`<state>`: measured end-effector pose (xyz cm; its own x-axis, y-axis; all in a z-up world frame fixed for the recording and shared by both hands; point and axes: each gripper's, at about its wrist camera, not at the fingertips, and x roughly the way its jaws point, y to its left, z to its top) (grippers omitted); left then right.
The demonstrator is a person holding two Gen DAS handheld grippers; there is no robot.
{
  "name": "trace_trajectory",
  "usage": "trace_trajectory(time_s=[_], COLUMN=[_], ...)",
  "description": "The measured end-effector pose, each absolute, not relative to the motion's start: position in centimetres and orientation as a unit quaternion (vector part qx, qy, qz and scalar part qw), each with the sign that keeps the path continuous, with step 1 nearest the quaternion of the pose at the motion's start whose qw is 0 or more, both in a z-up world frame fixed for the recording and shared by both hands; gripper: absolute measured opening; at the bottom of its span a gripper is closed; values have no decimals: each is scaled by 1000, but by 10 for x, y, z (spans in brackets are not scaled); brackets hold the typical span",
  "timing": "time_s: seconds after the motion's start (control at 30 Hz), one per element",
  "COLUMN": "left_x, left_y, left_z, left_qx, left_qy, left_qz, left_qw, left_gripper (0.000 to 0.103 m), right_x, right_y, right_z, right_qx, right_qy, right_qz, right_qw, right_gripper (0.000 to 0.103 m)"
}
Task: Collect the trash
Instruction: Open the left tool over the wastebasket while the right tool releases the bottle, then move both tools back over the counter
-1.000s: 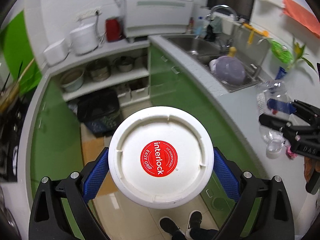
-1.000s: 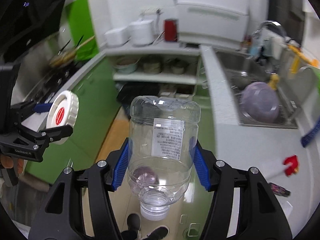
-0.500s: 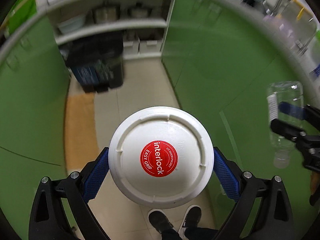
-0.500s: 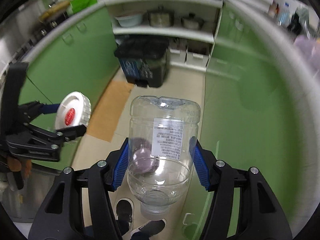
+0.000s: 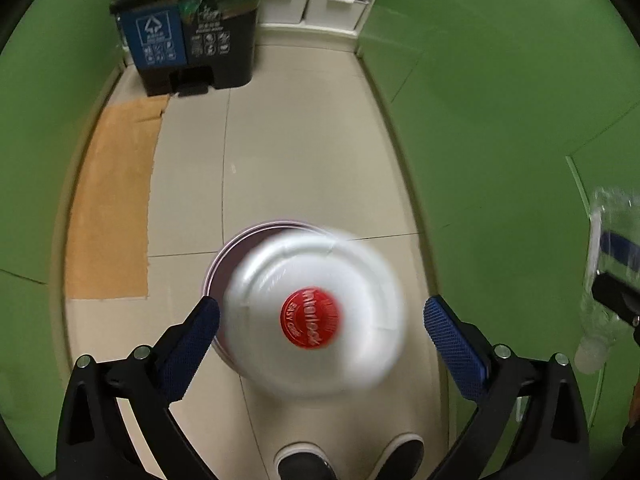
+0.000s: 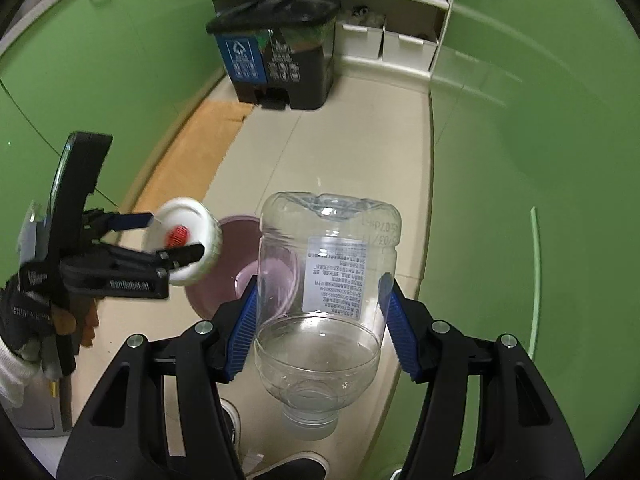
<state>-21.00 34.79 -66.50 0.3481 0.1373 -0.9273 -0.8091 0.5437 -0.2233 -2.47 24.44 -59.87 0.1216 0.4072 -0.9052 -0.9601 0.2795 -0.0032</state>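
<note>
My right gripper pinches the clear plastic jar across its belly, mouth toward me; empty, it should be light, slick and easily crushed. My left gripper looks spread, its pads clear of the blurred white lid, which seems to be dropping. Just below lies a purple bowl on the tiled floor. Farther ahead stands the black sorting bin, between green cabinets.

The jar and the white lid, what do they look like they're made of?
Jar: clear, glossy plastic, judging by the see-through walls, the moulded base and the printed label. Lid: white, opaque plastic, probably matte, with moulded ridges and a red round sticker; blur hides finer detail.
</note>
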Motion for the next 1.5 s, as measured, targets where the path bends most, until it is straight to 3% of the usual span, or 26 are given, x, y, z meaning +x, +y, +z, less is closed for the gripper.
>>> trace_trajectory(time_s=[0.23,0.77,0.83,0.87,1.1,1.33,1.5], left_x=[-224,-296,-306,-309,-316,-299,-280], left_y=[358,385,387,389,395,382,361], left_z=[-674,-600,-597,-597,-600,-549,-459], left_qx=[-370,-367,-363,-361,-368,-360,-349], left_qy=[459,411,402,399,395,404,410], left_qz=[334,383,396,402,407,390,375], left_qw=[736,742,741,741,737,744,755], left_gripper=[98,98,98,98,98,98,98], right_x=[-34,-111,-114,-115,-113,-100,-90], right_y=[254,334,346,350,365,345,316], right_z=[-634,-662,-670,-673,-677,-614,-514], right_qx=[-339,-376,-374,-371,-369,-353,-330], right_qy=[433,419,414,415,411,414,416], right_qz=[512,582,584,585,581,565,553], right_qw=[660,586,589,589,598,620,641], right_gripper=[59,60,75,97,100,100,100])
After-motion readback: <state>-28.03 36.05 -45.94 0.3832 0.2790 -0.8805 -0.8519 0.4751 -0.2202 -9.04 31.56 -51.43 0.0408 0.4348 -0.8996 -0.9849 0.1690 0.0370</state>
